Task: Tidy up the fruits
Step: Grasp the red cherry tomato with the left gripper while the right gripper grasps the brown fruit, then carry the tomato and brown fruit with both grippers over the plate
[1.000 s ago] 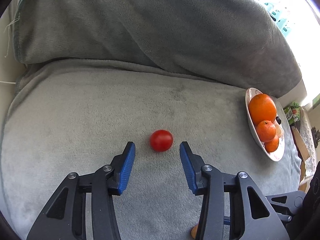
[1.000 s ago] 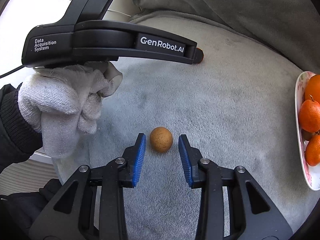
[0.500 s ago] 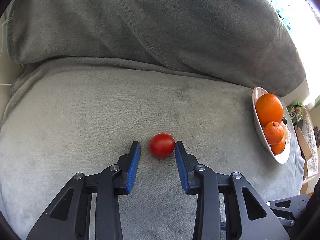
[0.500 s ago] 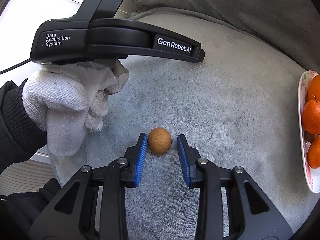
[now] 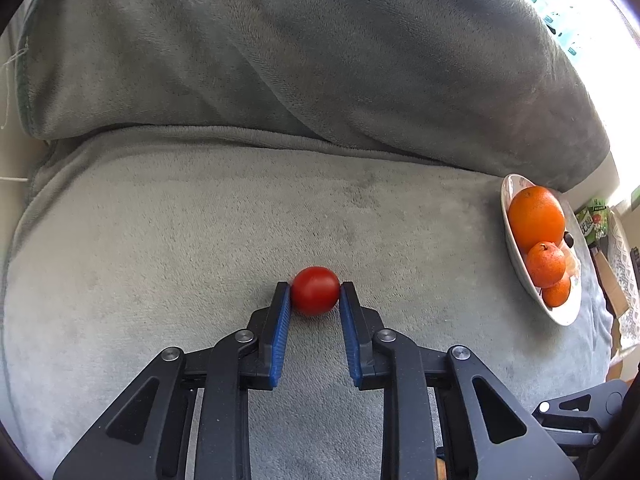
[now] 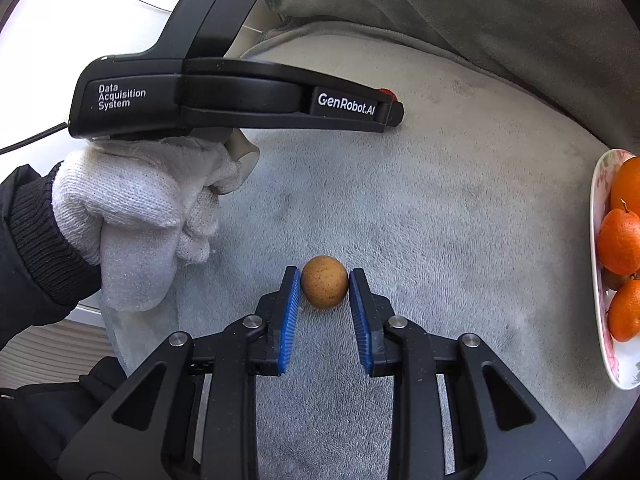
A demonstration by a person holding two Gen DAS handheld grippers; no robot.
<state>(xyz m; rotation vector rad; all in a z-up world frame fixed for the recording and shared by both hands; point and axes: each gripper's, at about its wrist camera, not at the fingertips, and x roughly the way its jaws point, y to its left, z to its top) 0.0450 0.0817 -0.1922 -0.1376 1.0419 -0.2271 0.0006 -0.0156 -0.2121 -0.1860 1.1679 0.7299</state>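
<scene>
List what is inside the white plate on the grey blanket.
The white plate holds one large orange and two smaller ones in front of it. Something dark and something pale peek out behind them; the fruit covers the rest, so I cannot identify either.

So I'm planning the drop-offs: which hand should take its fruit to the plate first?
Probably the right: its tool is shut on the brown fruit, nearer the plate. The left tool grips the tomato farther off.

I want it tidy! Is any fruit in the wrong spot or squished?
Nothing looks squished or spilled. Two are off the plate on the grey blanket: the red tomato and the small brown fruit, each pinched by a gripper.
</scene>
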